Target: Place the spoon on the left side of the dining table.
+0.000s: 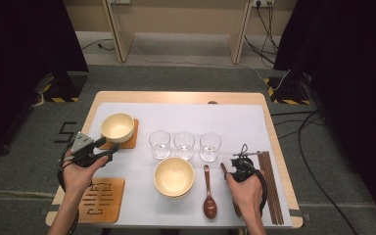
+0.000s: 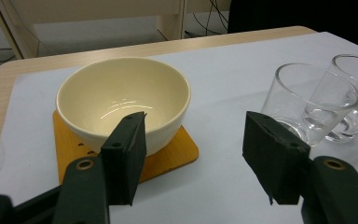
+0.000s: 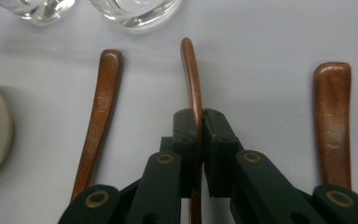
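My right gripper [image 3: 198, 114] is shut on the thin handle of a wooden spoon [image 3: 192, 74] that lies on the white mat [image 3: 261, 56]. In the high view this gripper [image 1: 231, 172] sits at the front right, just left of the chopsticks [image 1: 269, 186]. A second wooden spoon [image 1: 209, 193] lies to its left, beside the front cream bowl [image 1: 174, 177]. My left gripper [image 2: 196, 119] is open and holds nothing. It hovers just in front of a cream bowl [image 2: 121, 100] that stands on a wooden coaster [image 2: 177, 149]. In the high view the left gripper [image 1: 108, 148] is at the table's left.
Three clear glasses [image 1: 184, 145] stand in a row across the middle. A broader wooden handle [image 3: 333, 121] lies to the right of the held spoon. A slotted wooden board [image 1: 103, 198] lies at the front left corner. The table's wooden edge [image 1: 176, 96] borders the mat.
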`<state>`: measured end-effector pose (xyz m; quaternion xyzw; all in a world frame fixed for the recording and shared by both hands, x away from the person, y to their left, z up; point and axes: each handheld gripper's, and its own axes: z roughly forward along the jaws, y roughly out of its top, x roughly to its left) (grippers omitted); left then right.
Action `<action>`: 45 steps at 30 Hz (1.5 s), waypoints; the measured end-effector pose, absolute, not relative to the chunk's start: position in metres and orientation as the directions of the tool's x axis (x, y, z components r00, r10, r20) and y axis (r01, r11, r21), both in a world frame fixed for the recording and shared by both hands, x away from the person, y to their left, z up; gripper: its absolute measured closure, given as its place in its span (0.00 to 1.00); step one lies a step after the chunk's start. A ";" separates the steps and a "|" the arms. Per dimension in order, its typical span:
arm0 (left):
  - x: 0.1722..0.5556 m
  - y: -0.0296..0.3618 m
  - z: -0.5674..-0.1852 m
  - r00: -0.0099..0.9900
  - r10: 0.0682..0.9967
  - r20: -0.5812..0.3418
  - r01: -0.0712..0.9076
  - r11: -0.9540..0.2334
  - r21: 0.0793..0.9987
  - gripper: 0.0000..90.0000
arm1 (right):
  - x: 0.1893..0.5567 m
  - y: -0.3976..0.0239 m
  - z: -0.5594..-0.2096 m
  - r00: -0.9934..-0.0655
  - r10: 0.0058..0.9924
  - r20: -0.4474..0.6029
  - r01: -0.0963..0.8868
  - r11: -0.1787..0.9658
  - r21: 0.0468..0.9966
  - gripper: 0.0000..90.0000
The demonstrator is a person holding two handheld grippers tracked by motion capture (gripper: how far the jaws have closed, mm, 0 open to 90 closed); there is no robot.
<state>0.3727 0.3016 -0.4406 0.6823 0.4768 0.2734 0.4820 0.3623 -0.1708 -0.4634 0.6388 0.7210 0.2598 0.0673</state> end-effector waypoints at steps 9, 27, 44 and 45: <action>0.370 0.299 -0.436 0.404 0.911 -0.083 0.372 -0.081 0.925 0.44 | 0.349 -0.181 -0.453 -0.219 0.931 0.291 0.826 0.019 0.563 0.94; 0.365 0.297 -0.428 0.430 0.899 -0.083 0.346 -0.079 0.935 0.44 | 0.337 -0.181 -0.432 -0.337 0.902 0.270 0.660 0.021 0.751 0.94; 0.368 0.287 -0.414 0.462 0.884 -0.063 0.323 -0.102 0.941 0.46 | 0.341 -0.173 -0.411 -0.437 0.871 0.226 0.500 0.026 0.866 0.94; 0.369 0.286 -0.413 0.464 0.884 -0.060 0.321 -0.104 0.941 0.46 | 0.342 -0.173 -0.410 -0.440 0.870 0.223 0.495 0.027 0.868 0.94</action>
